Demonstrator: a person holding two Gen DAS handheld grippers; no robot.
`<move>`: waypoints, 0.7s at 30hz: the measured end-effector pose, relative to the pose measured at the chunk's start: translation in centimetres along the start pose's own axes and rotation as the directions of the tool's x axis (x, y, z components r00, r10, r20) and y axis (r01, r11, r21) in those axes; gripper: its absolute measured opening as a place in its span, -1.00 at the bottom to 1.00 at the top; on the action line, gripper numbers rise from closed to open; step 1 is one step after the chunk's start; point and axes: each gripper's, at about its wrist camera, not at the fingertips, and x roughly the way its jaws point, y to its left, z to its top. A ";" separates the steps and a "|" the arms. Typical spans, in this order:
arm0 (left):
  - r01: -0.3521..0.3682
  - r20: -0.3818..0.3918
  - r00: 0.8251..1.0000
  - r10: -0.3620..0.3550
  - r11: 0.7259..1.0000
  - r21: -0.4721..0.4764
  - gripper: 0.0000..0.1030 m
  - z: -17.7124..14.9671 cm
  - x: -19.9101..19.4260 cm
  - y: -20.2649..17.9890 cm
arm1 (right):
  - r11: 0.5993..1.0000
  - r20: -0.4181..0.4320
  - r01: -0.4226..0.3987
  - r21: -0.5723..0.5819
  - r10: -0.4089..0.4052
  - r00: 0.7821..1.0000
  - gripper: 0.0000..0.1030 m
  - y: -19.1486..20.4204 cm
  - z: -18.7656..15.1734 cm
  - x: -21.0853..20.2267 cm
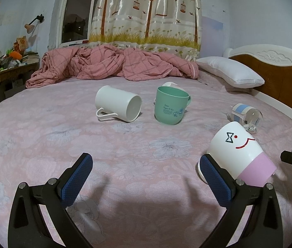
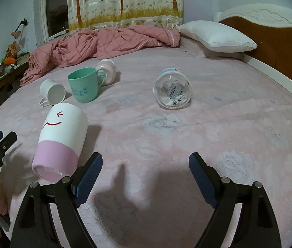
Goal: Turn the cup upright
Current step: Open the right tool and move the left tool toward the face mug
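Left wrist view, both tongs [image 1: 144, 172] [image 2: 144, 172] spread wide, glossy smiley cup [image 1: 241, 153] toppled on quilted bedspread [image 1: 125, 144].

A pink flowered bed [image 1: 125, 144] carries a crumpled pink blanket [image 1: 108, 64] and a white pillow [image 1: 230, 72]. Behind hang a tree-print curtain [image 1: 146, 12] and a window [image 1: 77, 14].

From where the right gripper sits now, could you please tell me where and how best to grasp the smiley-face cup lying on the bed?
I would grip the smiley-face cup across its white upper body, coming from above with the right gripper shifted left. It lies tilted on its side, pink band and mouth nearest the camera, so its round sides are exposed to the open jaws.
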 end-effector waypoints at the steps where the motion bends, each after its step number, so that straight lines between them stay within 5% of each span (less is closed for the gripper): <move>1: -0.001 0.001 1.000 0.001 1.000 0.003 1.00 0.1 0.0 -0.1 | 1.000 0.004 0.001 -0.003 -0.001 1.000 0.70 0.0 -0.1 -0.1; 10: -0.003 0.030 1.000 0.002 1.000 0.018 1.00 0.4 -0.4 -0.3 | 0.999 0.012 -0.005 -0.034 0.006 1.000 0.70 1.1 -0.4 -0.4; 15: 0.104 0.024 0.994 -0.103 0.992 -0.068 1.00 1.3 -1.8 0.2 | 0.999 0.027 0.000 -0.051 0.002 1.000 0.70 1.4 -0.3 -0.6; 21: 0.162 0.021 0.987 -0.161 0.985 -0.064 1.00 2.6 -3.1 -0.7 | 0.999 0.033 -0.001 -0.050 0.002 0.999 0.70 1.4 -0.2 -0.9</move>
